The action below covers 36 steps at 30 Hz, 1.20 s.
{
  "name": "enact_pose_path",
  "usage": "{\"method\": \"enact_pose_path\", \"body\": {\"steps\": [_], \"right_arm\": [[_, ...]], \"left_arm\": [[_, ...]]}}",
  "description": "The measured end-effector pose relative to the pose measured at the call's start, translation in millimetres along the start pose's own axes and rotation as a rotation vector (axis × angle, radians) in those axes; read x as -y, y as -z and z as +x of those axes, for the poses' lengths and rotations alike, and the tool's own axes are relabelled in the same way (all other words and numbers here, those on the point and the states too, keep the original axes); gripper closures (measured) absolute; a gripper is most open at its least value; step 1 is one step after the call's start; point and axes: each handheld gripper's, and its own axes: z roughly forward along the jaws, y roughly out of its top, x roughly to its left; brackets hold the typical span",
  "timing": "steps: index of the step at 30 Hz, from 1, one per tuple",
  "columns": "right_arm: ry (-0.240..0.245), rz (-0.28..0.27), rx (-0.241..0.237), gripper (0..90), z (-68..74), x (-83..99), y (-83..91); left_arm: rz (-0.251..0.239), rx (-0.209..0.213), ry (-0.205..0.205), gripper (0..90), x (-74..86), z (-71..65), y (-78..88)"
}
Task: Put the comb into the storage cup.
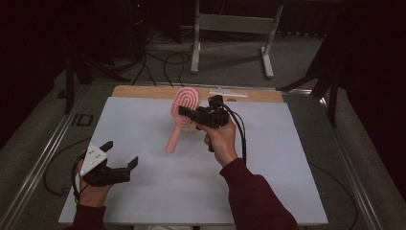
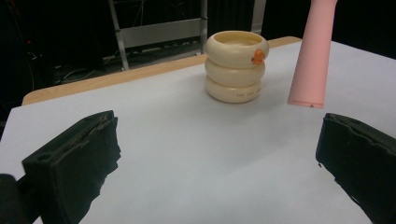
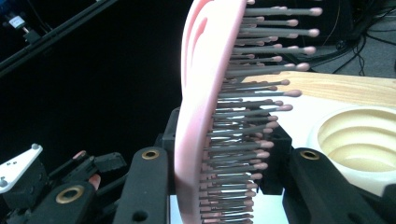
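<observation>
Both grippers are black, the left gripper [image 1: 119, 154] topped by a grey three-cornered plate [image 1: 93, 159] with screws; brass-ringed holes behind the right gripper [image 1: 181, 113] jaws; maroon sleeves [image 1: 256, 196], trailing black cables [image 1: 241, 134].

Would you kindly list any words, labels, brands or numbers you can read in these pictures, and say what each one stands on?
None can be read.
Cream holder: a dark line of small print on its bottom ring, too small and blurred to read.
Cream holder: an orange mark on its upper ring, shape unclear, no letters legible.
Pink brush: a tiny orange spot at the handle end, not readable as text.
</observation>
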Motion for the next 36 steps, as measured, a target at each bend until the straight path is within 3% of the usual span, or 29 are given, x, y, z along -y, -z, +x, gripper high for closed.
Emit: {"method": "enact_pose_path", "body": {"steps": [7,23,36], "right_arm": [[0.01,-0.006,0.007,63.8,2.4,-6.1,-0.7],[0.032,-0.014,0.026,63.8,-0.4,-17.3,-5.2],[0.052,-0.029,0.046,63.8,-1.0,-33.0,-13.1]], "left_arm": [[-0.01,-0.026,-0.005,0.1,6.5,1.7,2.2],[0.01,-0.031,0.002,0.1,22.9,7.8,2.1],[-0.018,-0.043,0.024,0.1,23.1,13.3,8.5]]}}
